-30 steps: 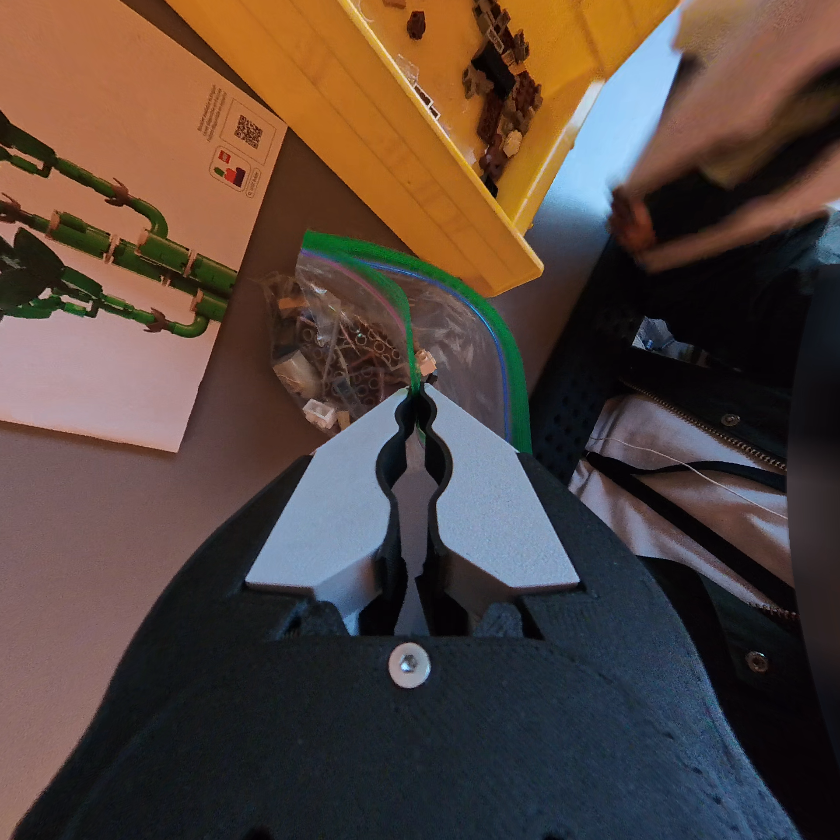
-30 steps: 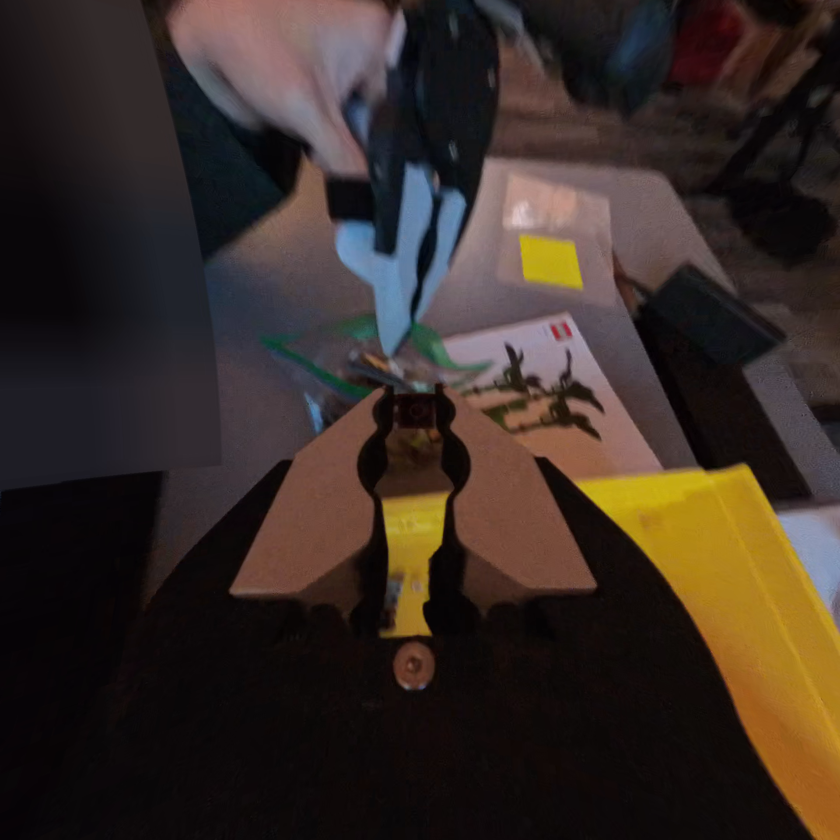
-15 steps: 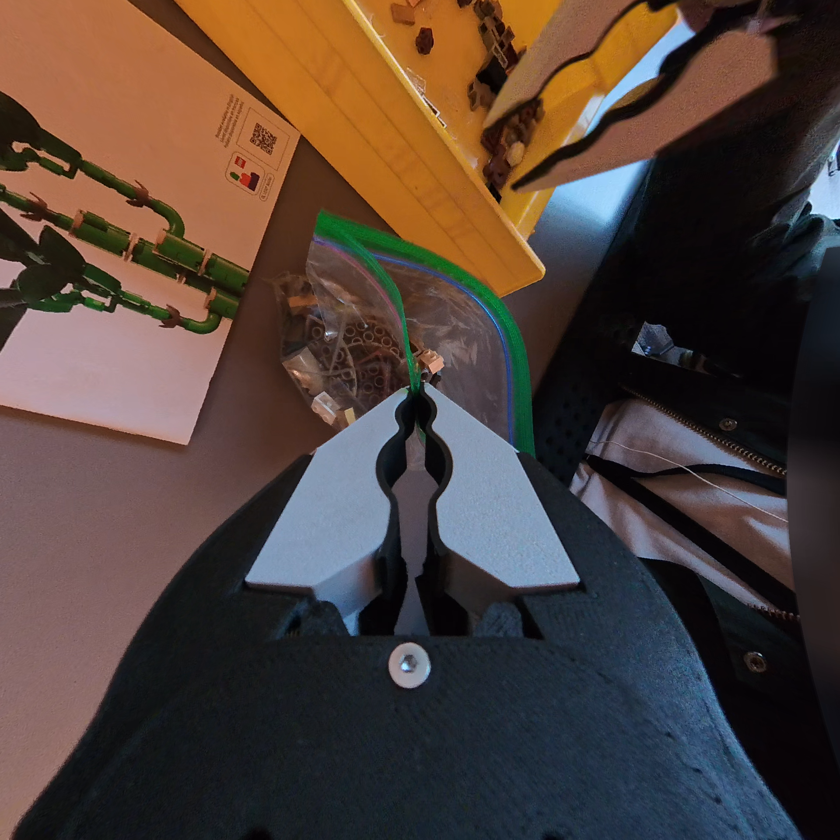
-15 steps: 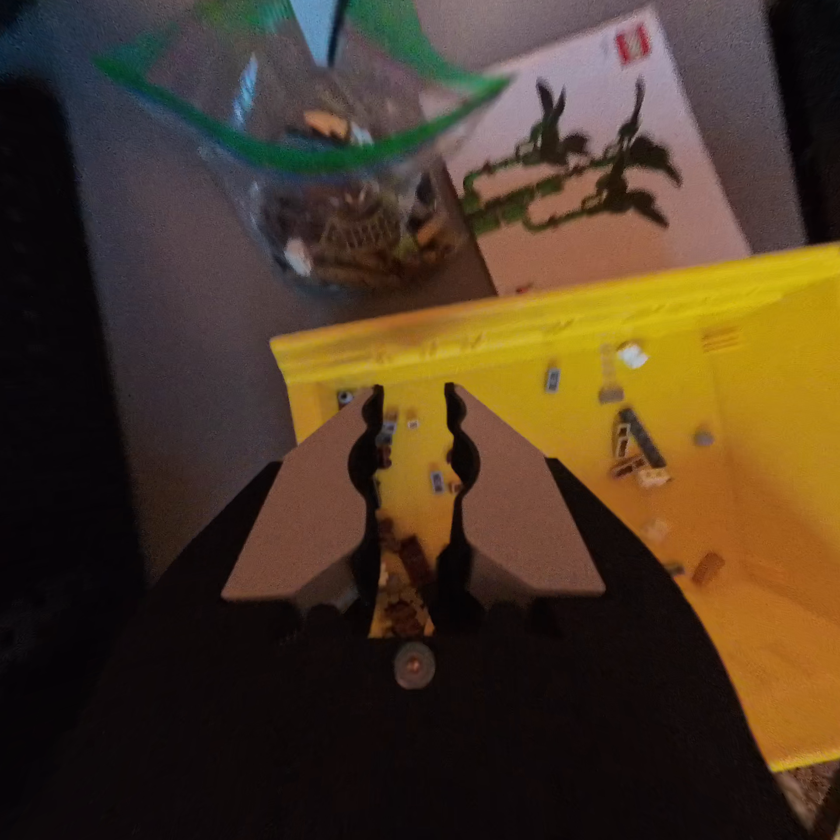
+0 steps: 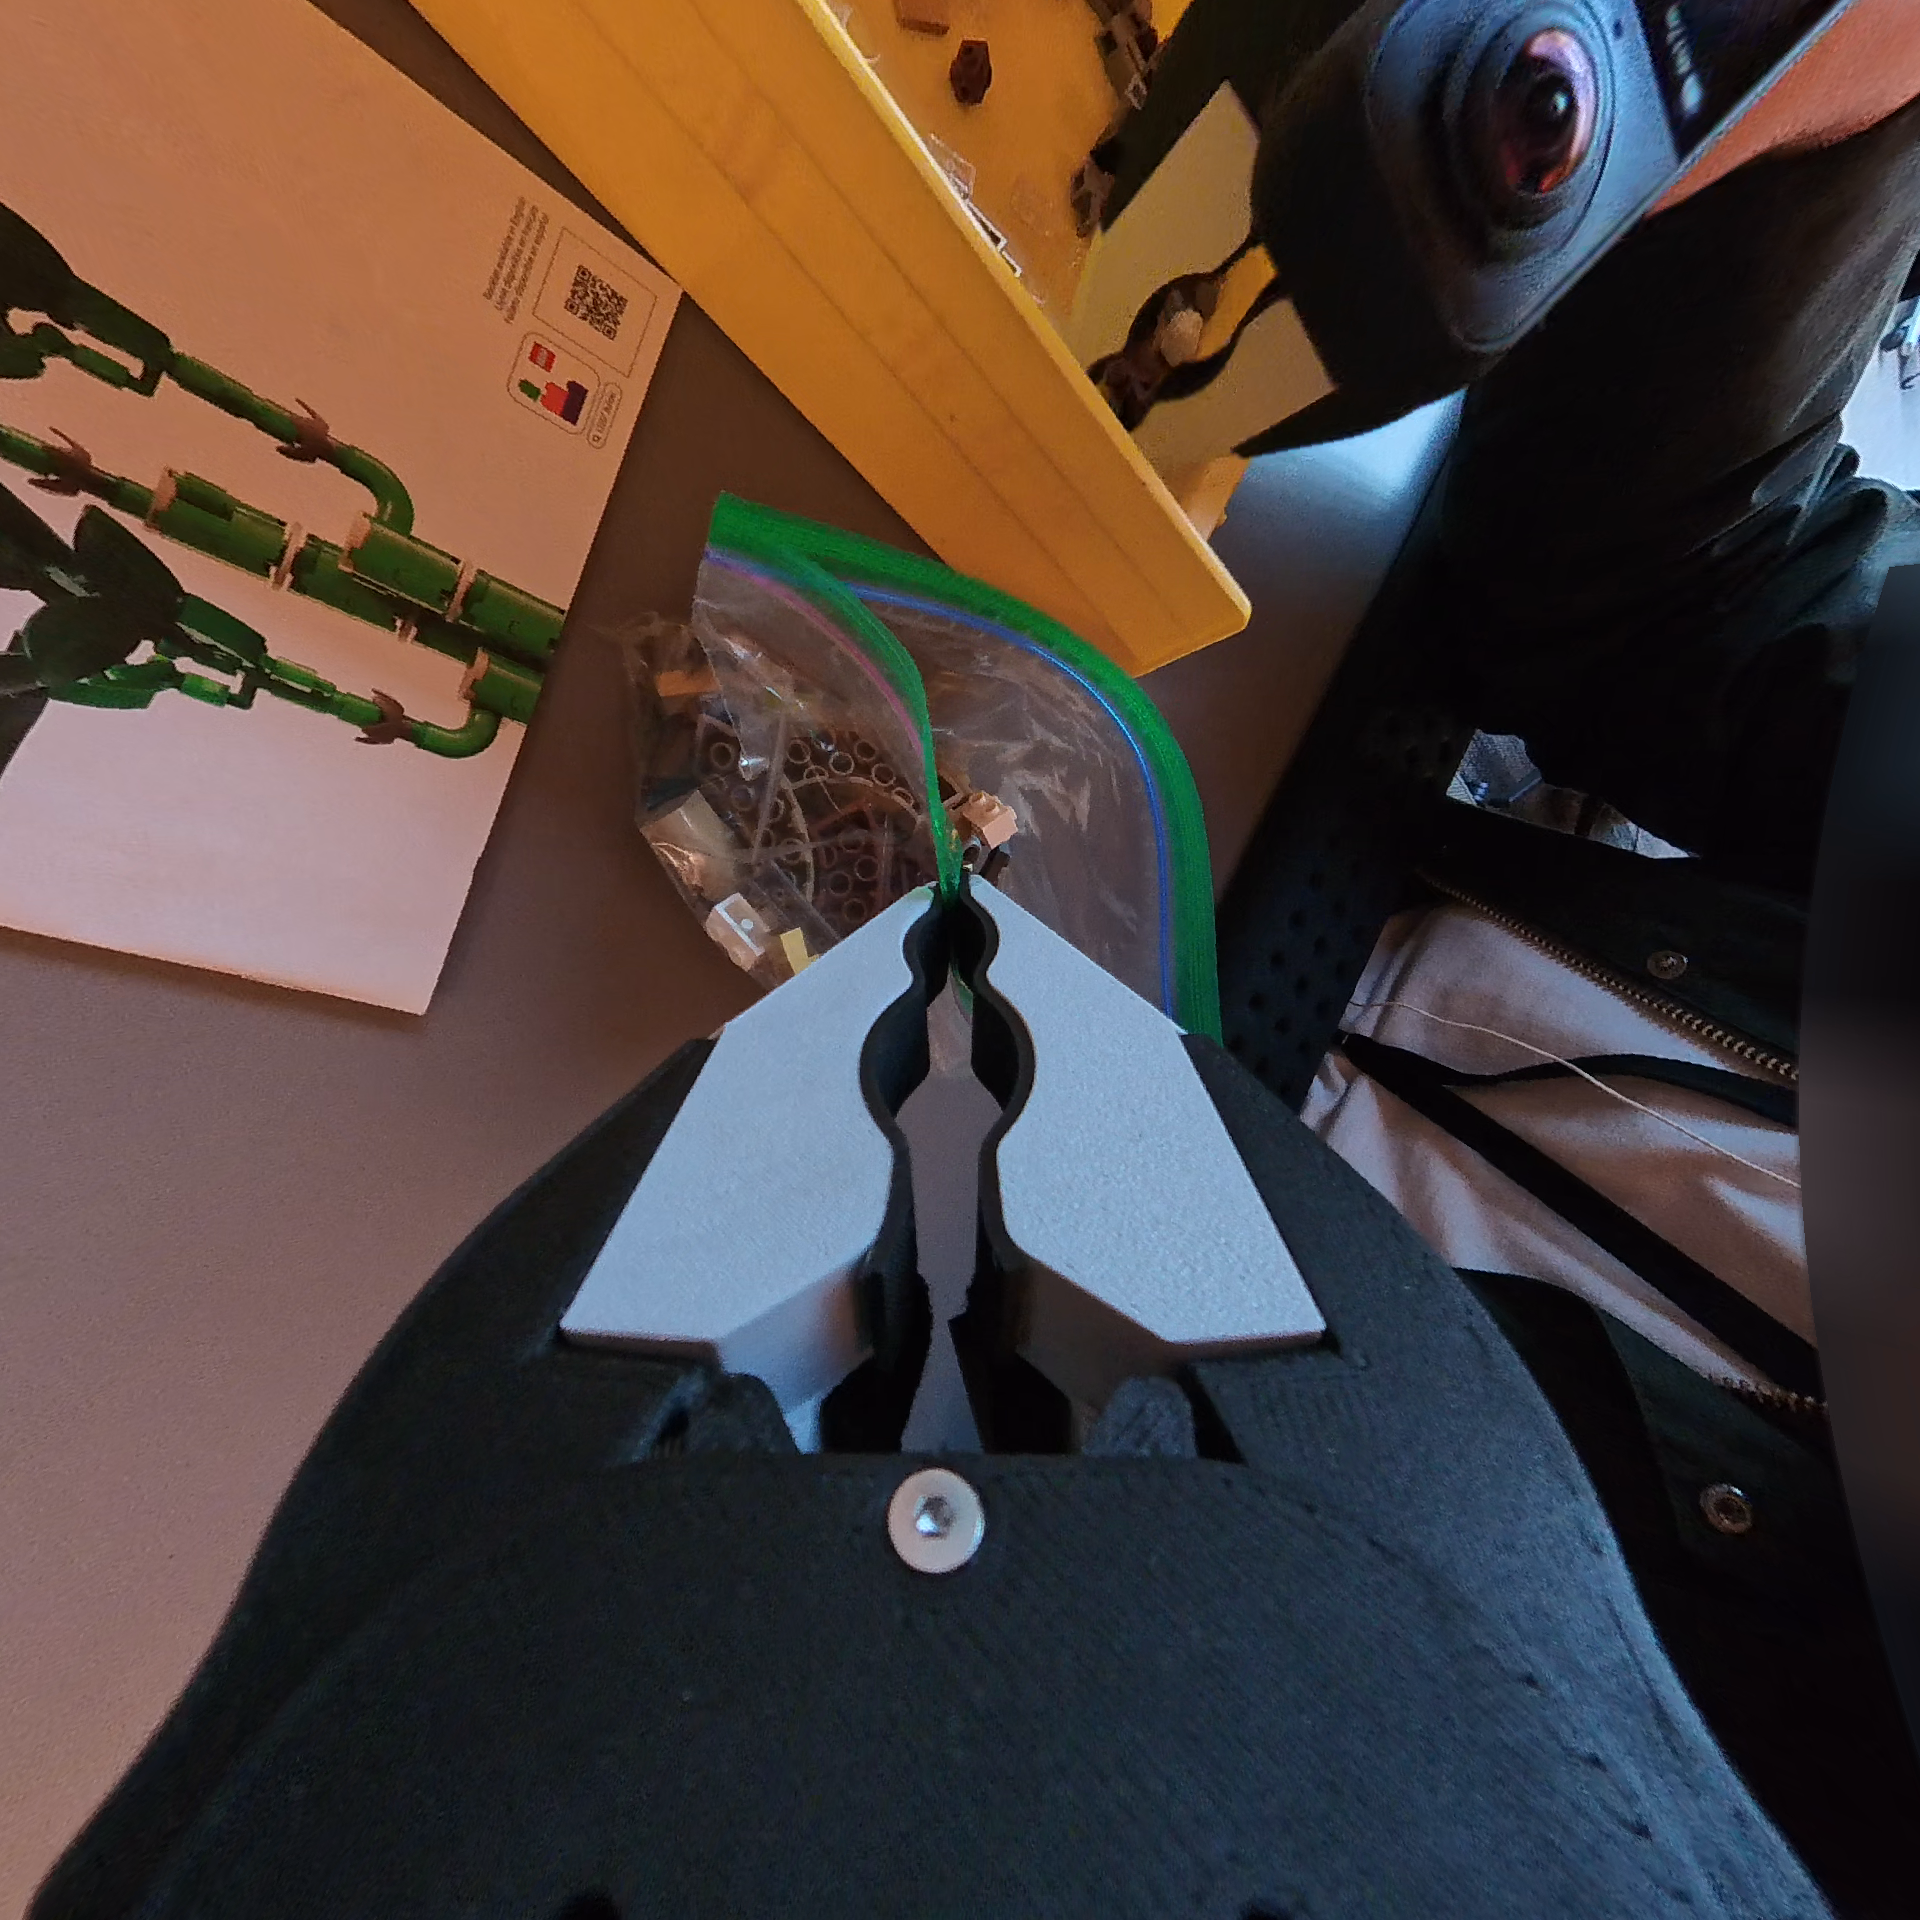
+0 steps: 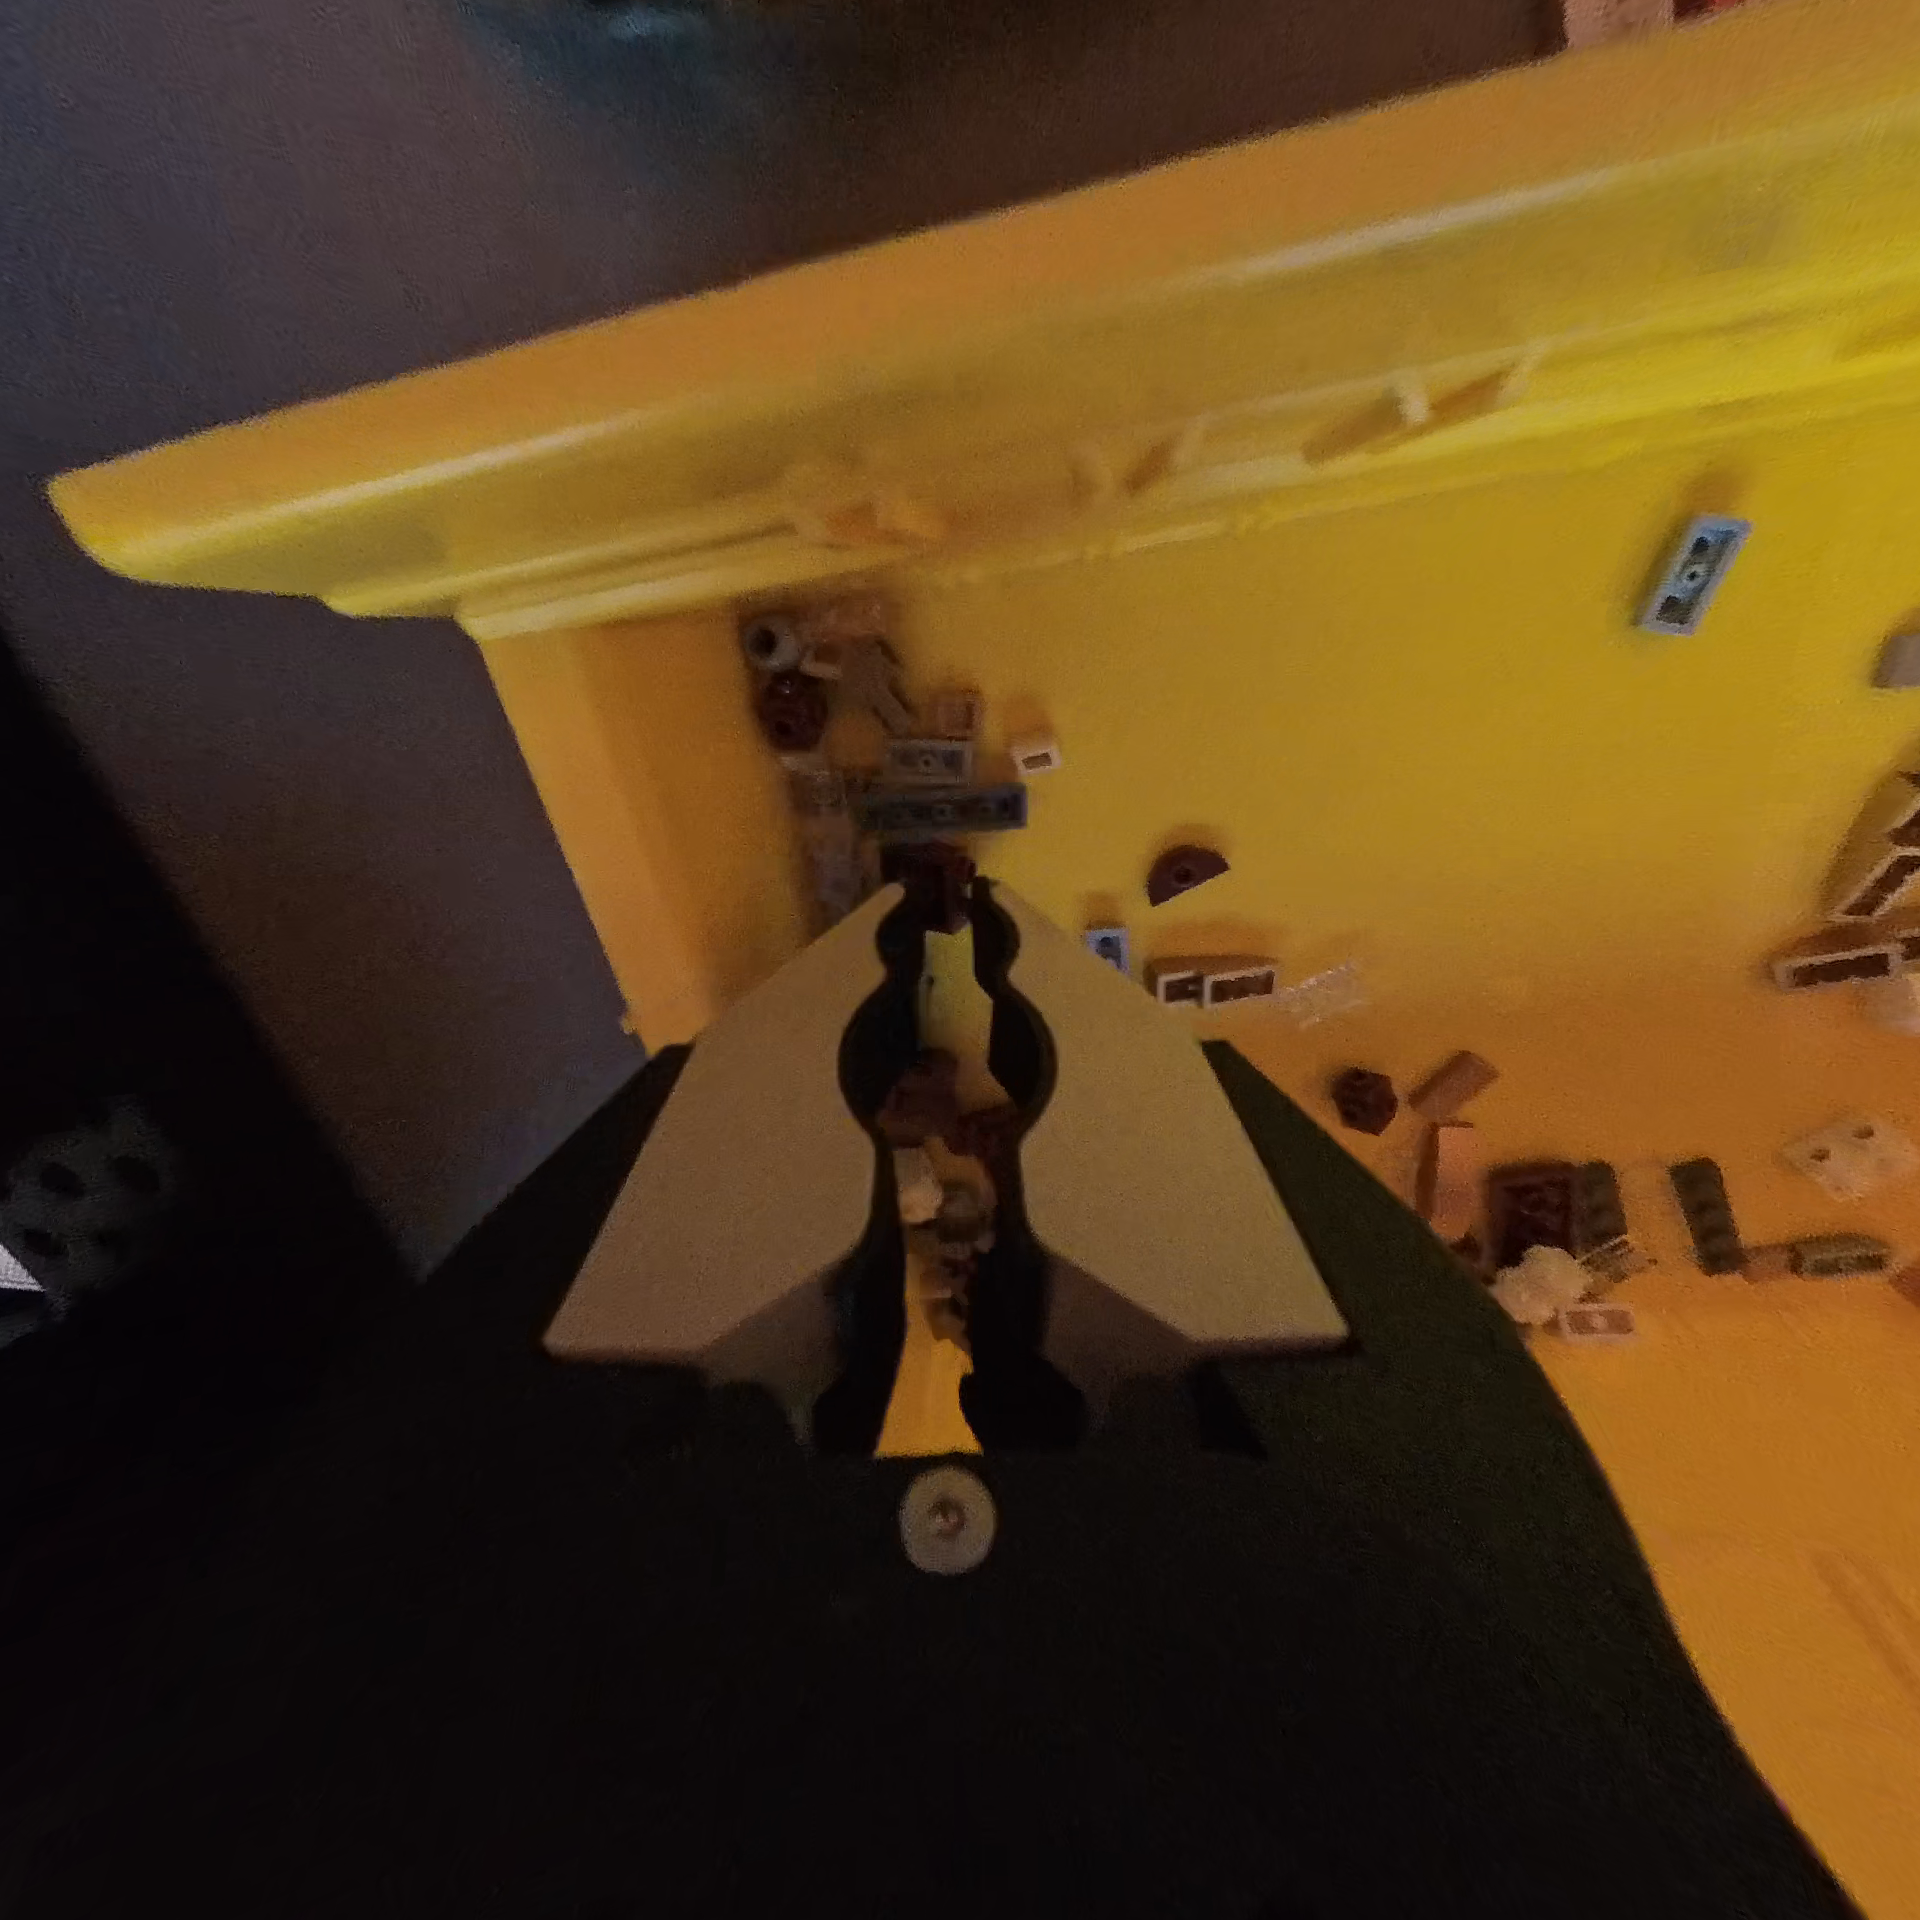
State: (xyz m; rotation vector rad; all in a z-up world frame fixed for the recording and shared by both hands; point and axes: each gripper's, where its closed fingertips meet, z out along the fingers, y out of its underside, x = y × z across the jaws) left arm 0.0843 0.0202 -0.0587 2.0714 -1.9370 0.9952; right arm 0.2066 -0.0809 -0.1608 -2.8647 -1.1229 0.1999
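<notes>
Only the left wrist view shows the instruction booklet (image 5: 239,582) at upper left on the tabletop (image 5: 208,1195), and the left gripper (image 5: 951,896) pinching the green zip edge of a clear bag of small bricks (image 5: 831,769). At upper right, the right gripper (image 5: 1195,332) reaches into the yellow bin (image 5: 935,343). Its own view shows it clamped on a dark red brick (image 6: 935,896) among scattered bricks.

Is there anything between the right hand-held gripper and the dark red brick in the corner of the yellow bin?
Nothing visible. The dark red brick sits right at the tips of the right hand-held gripper, with no piece between them. The grey pieces lie just beyond it.
</notes>
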